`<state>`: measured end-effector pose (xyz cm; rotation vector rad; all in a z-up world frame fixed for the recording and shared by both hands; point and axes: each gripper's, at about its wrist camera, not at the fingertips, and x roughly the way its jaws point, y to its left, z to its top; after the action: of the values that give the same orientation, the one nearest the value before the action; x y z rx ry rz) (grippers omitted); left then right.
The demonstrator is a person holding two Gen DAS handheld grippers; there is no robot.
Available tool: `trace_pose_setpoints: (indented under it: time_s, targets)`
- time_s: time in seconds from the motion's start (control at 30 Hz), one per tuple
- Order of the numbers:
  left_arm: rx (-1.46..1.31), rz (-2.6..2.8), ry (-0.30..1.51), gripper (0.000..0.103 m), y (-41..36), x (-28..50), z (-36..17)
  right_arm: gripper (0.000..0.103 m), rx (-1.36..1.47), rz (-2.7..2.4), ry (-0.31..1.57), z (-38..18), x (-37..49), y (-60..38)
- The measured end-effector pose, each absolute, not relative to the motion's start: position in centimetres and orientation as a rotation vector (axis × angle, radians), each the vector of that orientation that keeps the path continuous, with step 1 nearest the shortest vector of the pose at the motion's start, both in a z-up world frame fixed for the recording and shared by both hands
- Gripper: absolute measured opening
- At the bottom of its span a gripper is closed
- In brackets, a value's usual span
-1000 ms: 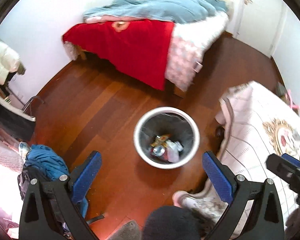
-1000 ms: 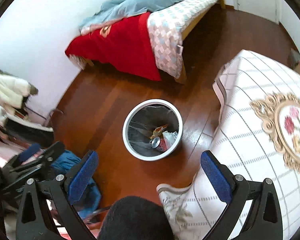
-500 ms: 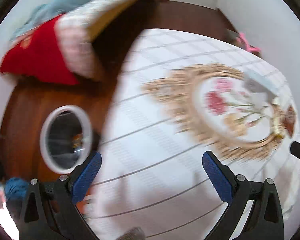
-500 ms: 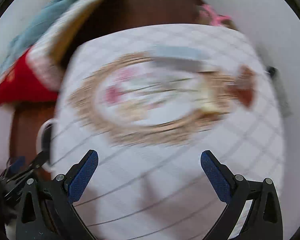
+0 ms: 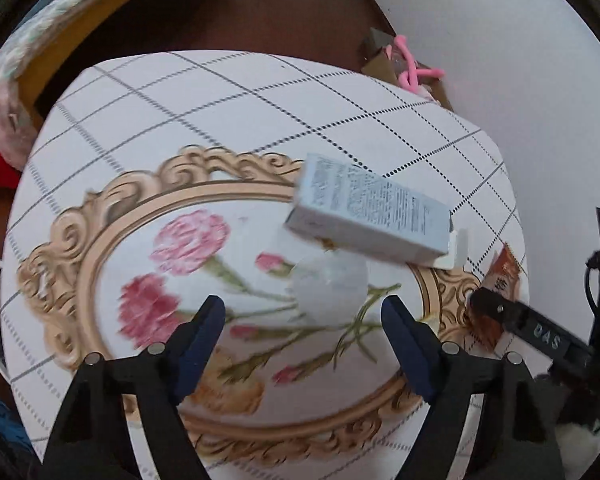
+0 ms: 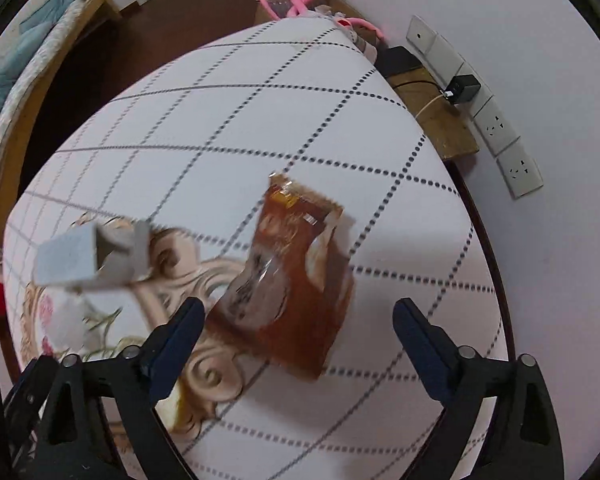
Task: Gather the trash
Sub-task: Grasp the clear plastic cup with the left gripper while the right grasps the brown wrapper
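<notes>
Left tool (image 5: 300,326) wide open, empty, above the table (image 5: 228,92); crumpled white wad (image 5: 330,286) lies between its tips, pale blue carton (image 5: 370,212) just beyond. Right tool (image 6: 298,328) wide open, empty; brown snack wrapper (image 6: 296,276) between its tips.

Brown wrapper (image 6: 296,280) between open right tongs (image 6: 296,320)

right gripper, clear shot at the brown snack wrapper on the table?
Probably yes. The right gripper is open, and the brown snack wrapper lies flat on the tablecloth directly ahead between its fingers, with nothing on top. The grey box sits off to the left, apart from it.
</notes>
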<state>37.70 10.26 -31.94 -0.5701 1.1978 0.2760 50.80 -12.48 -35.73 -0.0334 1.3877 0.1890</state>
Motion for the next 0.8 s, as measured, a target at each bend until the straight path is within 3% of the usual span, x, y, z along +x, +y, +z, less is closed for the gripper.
trace_pose_setpoints:
  time_s: [0.1, 0.23, 0.27, 0.3, 0.8]
  targets:
    - [-0.512, 0.271, 1.211, 0.038, 9.3, 39.2, -32.2, 0.091, -0.071, 0.182, 1.349, -35.6, 51.0, -12.1]
    - [-0.452, 0.274, 1.192, 0.038, 8.3, 39.3, -31.6, 0.079, -0.132, 0.179, 1.306, -35.5, 50.3, -11.3]
    - [-0.443, 0.277, 1.191, 0.038, 8.1, 39.1, -31.5, 0.068, -0.146, 0.188, 1.290, -35.2, 50.0, -11.1]
    - [-0.429, 0.284, 1.186, 0.038, 8.1, 38.7, -31.3, 0.066, -0.151, 0.195, 1.287, -35.1, 50.0, -11.0]
    - [-0.290, 0.347, 1.076, 0.038, 8.6, 29.1, -25.6, 0.063, -0.131, 0.358, 1.190, -30.7, 42.7, -10.4]
